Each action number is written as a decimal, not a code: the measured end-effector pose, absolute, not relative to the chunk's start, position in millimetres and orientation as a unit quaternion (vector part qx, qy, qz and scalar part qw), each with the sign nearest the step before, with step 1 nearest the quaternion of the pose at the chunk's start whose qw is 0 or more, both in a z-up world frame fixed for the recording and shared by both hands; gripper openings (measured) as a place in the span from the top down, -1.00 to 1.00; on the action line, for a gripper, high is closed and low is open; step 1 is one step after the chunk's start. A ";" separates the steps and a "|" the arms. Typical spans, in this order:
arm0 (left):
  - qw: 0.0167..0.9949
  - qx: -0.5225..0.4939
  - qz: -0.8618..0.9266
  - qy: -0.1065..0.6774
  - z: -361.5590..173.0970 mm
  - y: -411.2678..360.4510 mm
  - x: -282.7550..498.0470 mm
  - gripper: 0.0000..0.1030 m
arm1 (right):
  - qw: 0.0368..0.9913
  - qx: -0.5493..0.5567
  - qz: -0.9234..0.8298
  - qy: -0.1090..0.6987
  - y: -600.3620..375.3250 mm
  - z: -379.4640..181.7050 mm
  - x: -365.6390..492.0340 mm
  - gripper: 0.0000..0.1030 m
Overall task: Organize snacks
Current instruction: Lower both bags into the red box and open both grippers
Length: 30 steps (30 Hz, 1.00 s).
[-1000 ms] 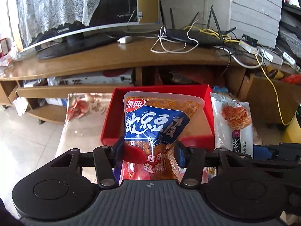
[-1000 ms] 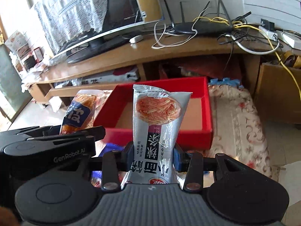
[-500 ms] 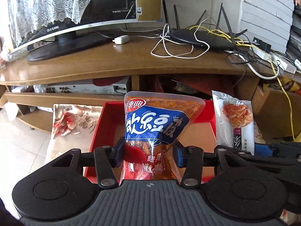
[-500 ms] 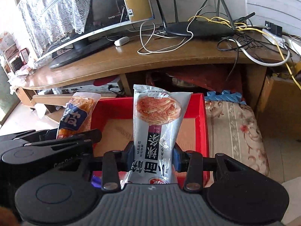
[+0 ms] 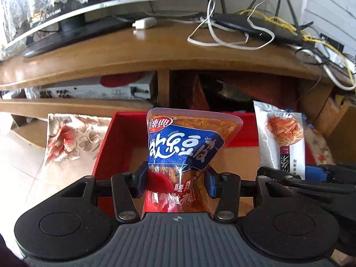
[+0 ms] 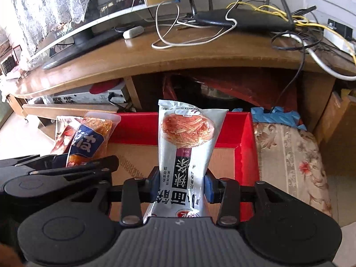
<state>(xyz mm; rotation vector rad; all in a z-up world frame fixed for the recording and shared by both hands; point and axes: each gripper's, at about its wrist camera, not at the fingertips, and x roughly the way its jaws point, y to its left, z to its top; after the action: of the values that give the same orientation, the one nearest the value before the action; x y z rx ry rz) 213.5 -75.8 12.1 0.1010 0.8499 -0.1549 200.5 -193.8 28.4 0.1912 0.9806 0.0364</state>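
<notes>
My left gripper (image 5: pixel 175 181) is shut on an orange and blue snack bag (image 5: pixel 187 146), which stands upright between its blue pads. A white and grey snack packet (image 6: pixel 184 146) with a picture of red strips is pinched upright in my right gripper (image 6: pixel 182 184). Both bags hang above a red box (image 5: pixel 111 138) with a brown cardboard floor (image 6: pixel 133 162). In the left wrist view the white packet (image 5: pixel 281 138) shows at the right. The orange bag (image 6: pixel 89 140) appears at the left of the right wrist view.
The red box (image 6: pixel 244 146) rests on a floral cloth (image 6: pixel 289 155). Behind it stands a wooden TV stand (image 5: pixel 155 51) with a monitor (image 5: pixel 55 20), a router (image 6: pixel 240 20) and loose cables (image 5: pixel 233 35). A cardboard box (image 5: pixel 340 129) sits at the right. Pale floor tiles (image 5: pixel 20 155) lie at the left.
Both grippers have moved forward and down with their bags. The red box and the TV stand now look closer, and the box lies directly under both bags.
</notes>
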 end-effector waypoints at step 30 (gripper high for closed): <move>0.902 0.037 -0.047 0.428 5.1 -60.0 219.3 -0.42 | 0.880 0.079 0.023 0.468 -186.5 25.3 200.5 0.11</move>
<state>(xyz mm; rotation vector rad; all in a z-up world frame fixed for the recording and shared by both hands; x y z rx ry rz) 219.3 -60.0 5.1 0.0761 0.8851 -0.0973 200.5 -186.5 25.3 0.1636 0.9753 0.0487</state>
